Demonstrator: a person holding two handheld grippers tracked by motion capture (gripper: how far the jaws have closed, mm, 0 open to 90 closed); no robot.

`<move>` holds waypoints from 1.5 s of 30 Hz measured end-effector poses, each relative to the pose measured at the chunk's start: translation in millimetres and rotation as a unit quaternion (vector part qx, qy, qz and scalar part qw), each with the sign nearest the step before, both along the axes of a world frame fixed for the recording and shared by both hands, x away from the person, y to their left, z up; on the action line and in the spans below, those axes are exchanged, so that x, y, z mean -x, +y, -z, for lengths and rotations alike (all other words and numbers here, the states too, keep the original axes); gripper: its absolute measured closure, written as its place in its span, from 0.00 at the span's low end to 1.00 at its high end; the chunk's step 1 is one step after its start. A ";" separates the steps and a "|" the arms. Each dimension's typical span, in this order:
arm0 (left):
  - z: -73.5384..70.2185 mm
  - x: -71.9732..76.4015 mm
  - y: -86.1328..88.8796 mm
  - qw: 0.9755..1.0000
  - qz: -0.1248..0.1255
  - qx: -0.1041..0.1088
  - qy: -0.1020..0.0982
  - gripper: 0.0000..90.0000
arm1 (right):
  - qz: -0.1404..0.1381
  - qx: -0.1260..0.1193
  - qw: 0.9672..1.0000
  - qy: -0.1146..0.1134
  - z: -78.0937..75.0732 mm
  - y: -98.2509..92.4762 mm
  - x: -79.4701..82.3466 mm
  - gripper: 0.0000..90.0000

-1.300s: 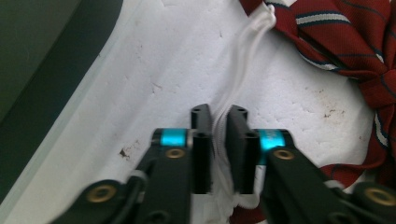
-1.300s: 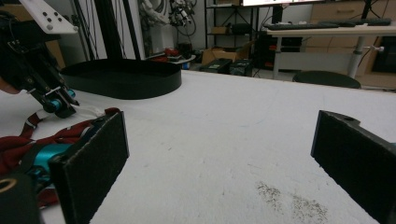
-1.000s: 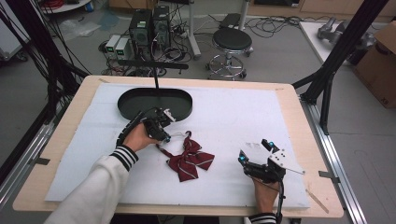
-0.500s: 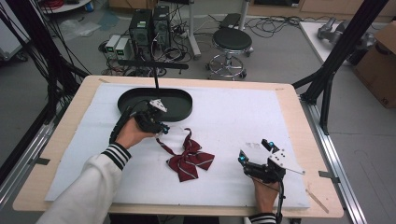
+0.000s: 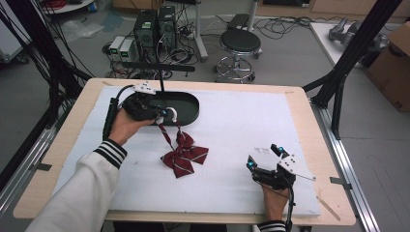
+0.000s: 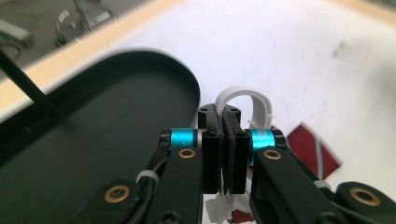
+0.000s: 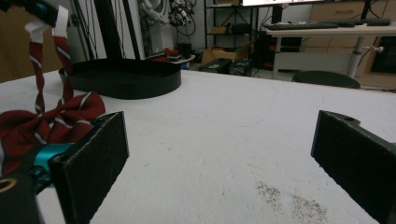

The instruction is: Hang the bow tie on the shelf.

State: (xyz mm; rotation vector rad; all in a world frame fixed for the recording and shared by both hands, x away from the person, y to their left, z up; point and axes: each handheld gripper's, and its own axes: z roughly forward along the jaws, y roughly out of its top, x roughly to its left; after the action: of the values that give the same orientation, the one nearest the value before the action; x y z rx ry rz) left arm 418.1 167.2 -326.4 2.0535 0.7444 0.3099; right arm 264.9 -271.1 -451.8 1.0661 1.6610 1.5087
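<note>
Left to right. Your left gripper (image 5: 162,115), raised at the near right edge of the black oval tray (image 5: 191,99), has its jaws pressed together on the white strap (image 6: 243,95) of the red striped bow tie (image 5: 185,155). Pinching the strap rather than the bow lets the tie dangle by its thin red bands, so the bow trails below and toward you; in the high view it seems to rest on the white mat (image 5: 241,121) near the table's middle, though whether it has fully lifted is hard to tell. The grip sits beside the tray, which suggests the tray is where you mean to drop the tie: a short carry to the far left would bring it over the rim. At the near right, your right gripper (image 5: 263,162) rests low on the mat, jaws wide apart and holding nothing, well clear of the tie so the left hand can work unhindered.
</note>
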 end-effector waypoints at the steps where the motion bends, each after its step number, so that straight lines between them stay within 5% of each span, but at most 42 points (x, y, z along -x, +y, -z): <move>1: -1.8 -0.3 1.1 1.000 -0.004 0.009 -0.005 0.97 | 0.000 0.000 1.000 0.000 0.0 0.1 0.0 0.03; 12: -21.3 -8.6 6.1 0.997 -0.027 0.065 -0.045 0.97 | -0.001 0.001 1.000 0.001 0.0 0.0 -0.1 0.03; 19: -36.3 -18.6 9.9 0.993 -0.048 0.079 -0.075 0.97 | -0.001 0.001 1.000 0.000 0.0 0.0 -0.1 0.03; 33: -72.5 -44.5 5.0 0.988 -0.080 0.077 -0.108 0.97 | -0.001 -0.001 1.000 0.002 0.0 -0.2 0.0 0.03; 45: -85.4 -69.5 1.0 0.983 -0.111 0.069 -0.129 0.97 | -0.001 -0.001 1.000 0.001 0.0 -0.4 -0.2 0.03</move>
State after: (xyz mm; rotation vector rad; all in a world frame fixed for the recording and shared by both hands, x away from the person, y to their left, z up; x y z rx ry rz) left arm 487.5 168.1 -241.0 1.7604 0.8116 0.6211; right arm 265.1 -271.5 -451.9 1.0672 1.6630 1.5125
